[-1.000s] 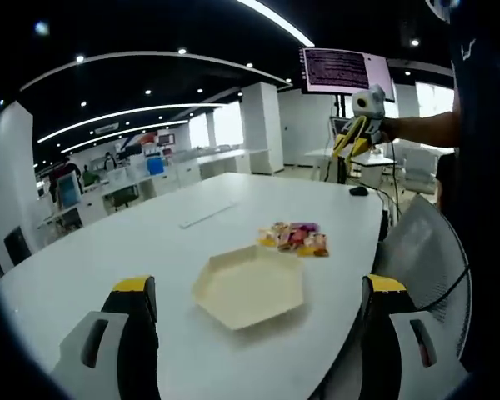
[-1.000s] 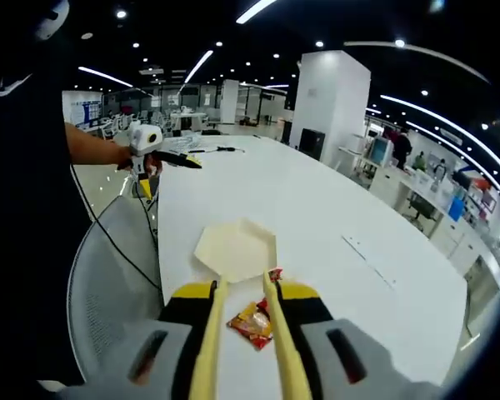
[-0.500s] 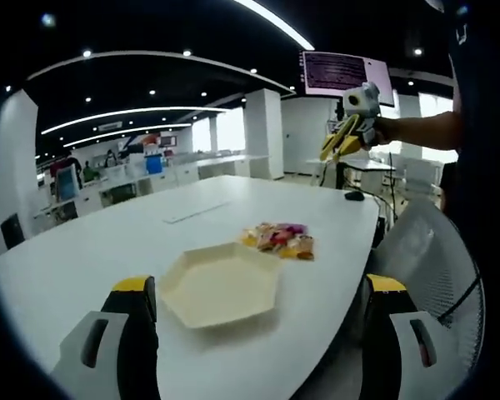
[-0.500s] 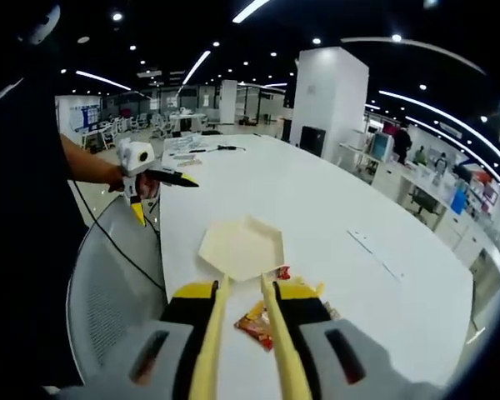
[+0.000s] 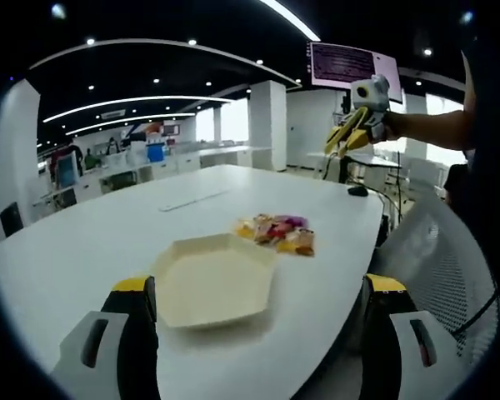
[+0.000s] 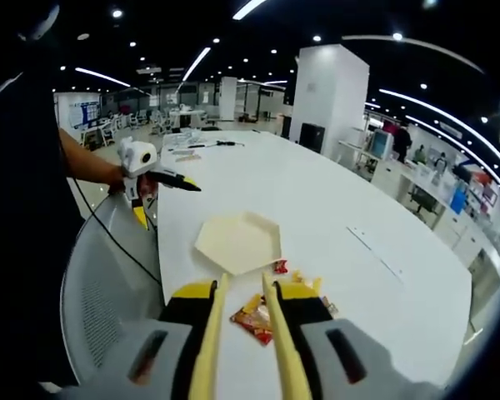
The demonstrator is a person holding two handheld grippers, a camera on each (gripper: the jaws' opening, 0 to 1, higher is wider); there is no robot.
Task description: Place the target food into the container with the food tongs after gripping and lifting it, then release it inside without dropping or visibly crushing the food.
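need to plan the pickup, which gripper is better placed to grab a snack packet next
Right. The right gripper carries the yellow tongs, and their tips already straddle a red snack packet beside the hexagonal tray. The left gripper is open, without tongs, and sits over the tray's near edge, farther from the packets.

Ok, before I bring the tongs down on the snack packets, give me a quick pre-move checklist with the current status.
1. Tongs on right gripper, arms parted with a gap: ok.
2. Snack packets piled on the white table, beside the tray: ok.
3. One packet lies between the tong arms, not gripped: ok to close.
4. Hexagonal tray empty and upright: ok.
5. Left gripper open, holding nothing, hovering near the tray: ok.
6. Tong tip height over the packets: cannot tell.
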